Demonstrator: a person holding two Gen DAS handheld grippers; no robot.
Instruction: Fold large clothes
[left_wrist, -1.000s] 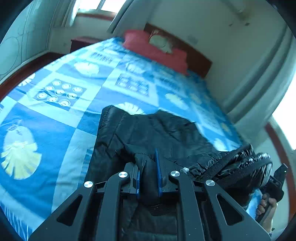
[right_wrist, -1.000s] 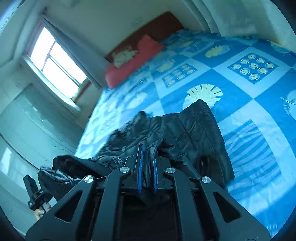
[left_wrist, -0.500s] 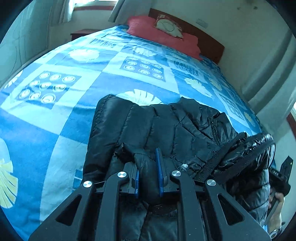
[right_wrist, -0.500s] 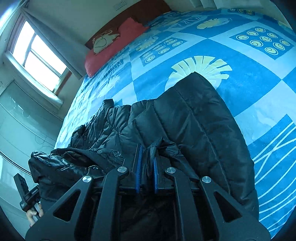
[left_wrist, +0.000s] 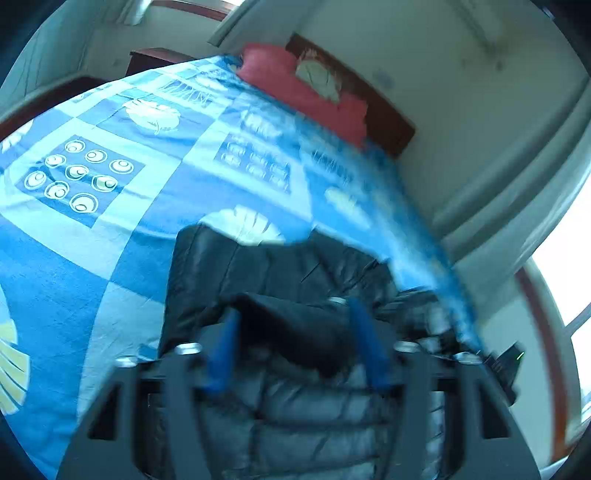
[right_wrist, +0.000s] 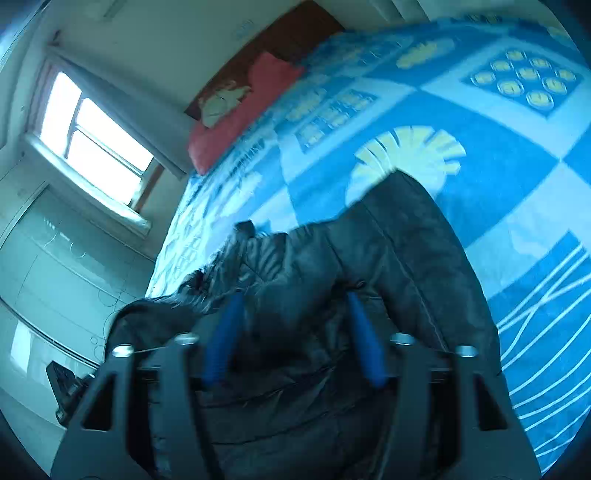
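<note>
A black quilted puffer jacket (left_wrist: 273, 269) lies bunched on the blue patterned bedspread (left_wrist: 122, 236). It also shows in the right wrist view (right_wrist: 399, 251). My left gripper (left_wrist: 293, 314) is open, its blue-padded fingers (left_wrist: 225, 343) spread wide over a fold of the jacket. My right gripper (right_wrist: 293, 299) is open too, its blue fingers (right_wrist: 364, 336) apart just above the jacket. Both views are blurred by motion.
The bedspread (right_wrist: 498, 122) stretches away to a red pillow (left_wrist: 303, 92) and a dark wooden headboard (left_wrist: 384, 122). A bright window (right_wrist: 96, 136) with curtains stands beside the bed. The other hand-held gripper shows at the frame edge (left_wrist: 506, 365).
Both grippers were shut on folds of the jacket; now both have opened wide and let go. The cameras have tilted up and the jacket rests on the bed.
</note>
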